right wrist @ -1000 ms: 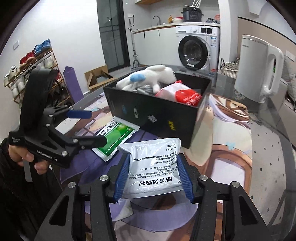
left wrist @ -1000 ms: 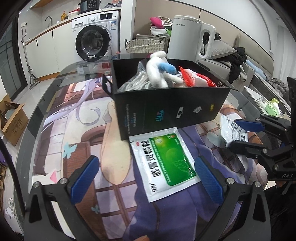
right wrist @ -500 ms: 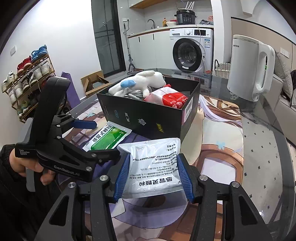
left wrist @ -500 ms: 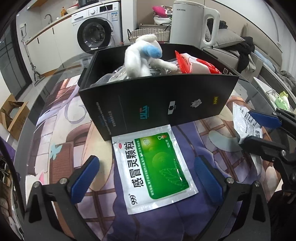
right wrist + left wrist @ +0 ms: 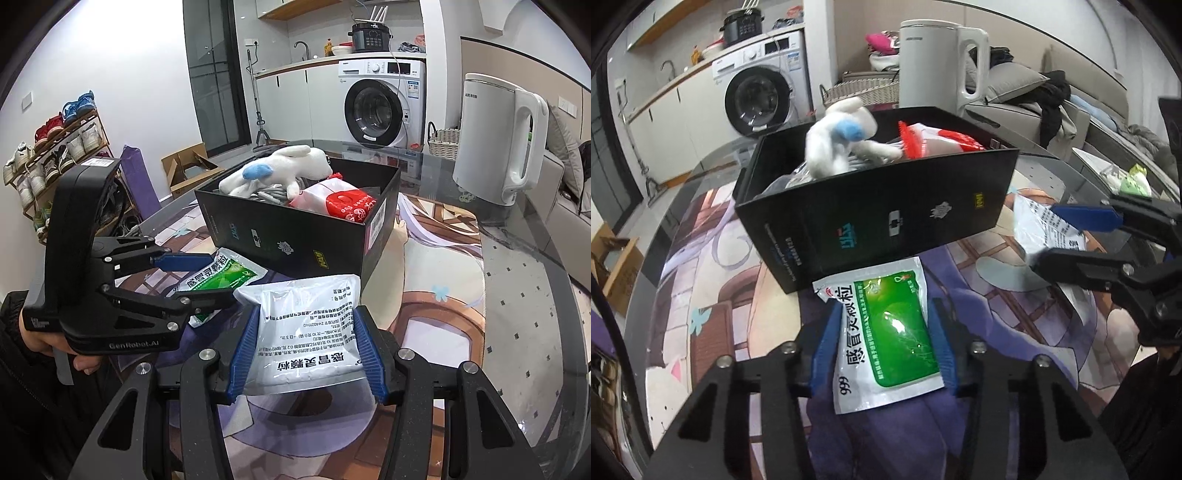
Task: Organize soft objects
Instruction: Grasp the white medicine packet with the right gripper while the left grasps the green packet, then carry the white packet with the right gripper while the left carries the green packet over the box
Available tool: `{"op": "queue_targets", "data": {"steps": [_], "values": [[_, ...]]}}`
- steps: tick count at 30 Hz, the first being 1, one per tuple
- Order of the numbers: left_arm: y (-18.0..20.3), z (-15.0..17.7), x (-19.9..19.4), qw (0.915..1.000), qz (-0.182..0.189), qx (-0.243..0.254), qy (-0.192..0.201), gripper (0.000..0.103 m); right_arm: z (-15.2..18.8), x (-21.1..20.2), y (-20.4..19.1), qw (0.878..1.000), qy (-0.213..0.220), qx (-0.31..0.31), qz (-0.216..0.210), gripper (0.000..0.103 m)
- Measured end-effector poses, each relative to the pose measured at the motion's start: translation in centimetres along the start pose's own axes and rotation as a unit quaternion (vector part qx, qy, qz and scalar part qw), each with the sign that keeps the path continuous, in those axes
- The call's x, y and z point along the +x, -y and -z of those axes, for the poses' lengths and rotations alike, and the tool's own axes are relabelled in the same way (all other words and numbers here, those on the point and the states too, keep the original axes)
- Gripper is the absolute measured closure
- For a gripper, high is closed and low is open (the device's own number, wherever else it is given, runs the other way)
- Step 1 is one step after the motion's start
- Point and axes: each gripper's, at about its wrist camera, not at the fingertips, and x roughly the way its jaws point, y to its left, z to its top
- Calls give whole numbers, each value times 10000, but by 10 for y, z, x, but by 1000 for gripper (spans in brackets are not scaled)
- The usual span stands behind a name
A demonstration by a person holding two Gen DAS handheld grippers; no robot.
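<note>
Two soft packs sit low in the frames. The left gripper (image 5: pixel 882 343) is closing on the green pack (image 5: pixel 886 332), which lies on the table (image 5: pixel 701 321). The right gripper (image 5: pixel 306 350) squeezes the white pack (image 5: pixel 306 332). Either slippery pack could slide out. Higher up, the black box (image 5: pixel 295 221) looks full, so the toy bunny (image 5: pixel 280 170) could fall out.

Black box (image 5: pixel 886 206) hides the green sachet's (image 5: pixel 886 328) top edge — plush toy (image 5: pixel 842 147) blurred.
</note>
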Motion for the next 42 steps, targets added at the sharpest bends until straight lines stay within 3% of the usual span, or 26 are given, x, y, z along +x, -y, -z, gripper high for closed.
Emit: {"op": "queue_targets", "data": {"steps": [9,23,42], "values": [[-8,0,-6,9998,138,-125,64,65,-1,-1,-2,10000,89,11,4,51],[-20,-8,-55,9965,367,-280,695,65,-16,-17,-14,9991,410,-72,41,51],[-41,-51,-92,9926,48,-330,1167,65,-70,-44,-12,9959,895,-36,155,51]]}}
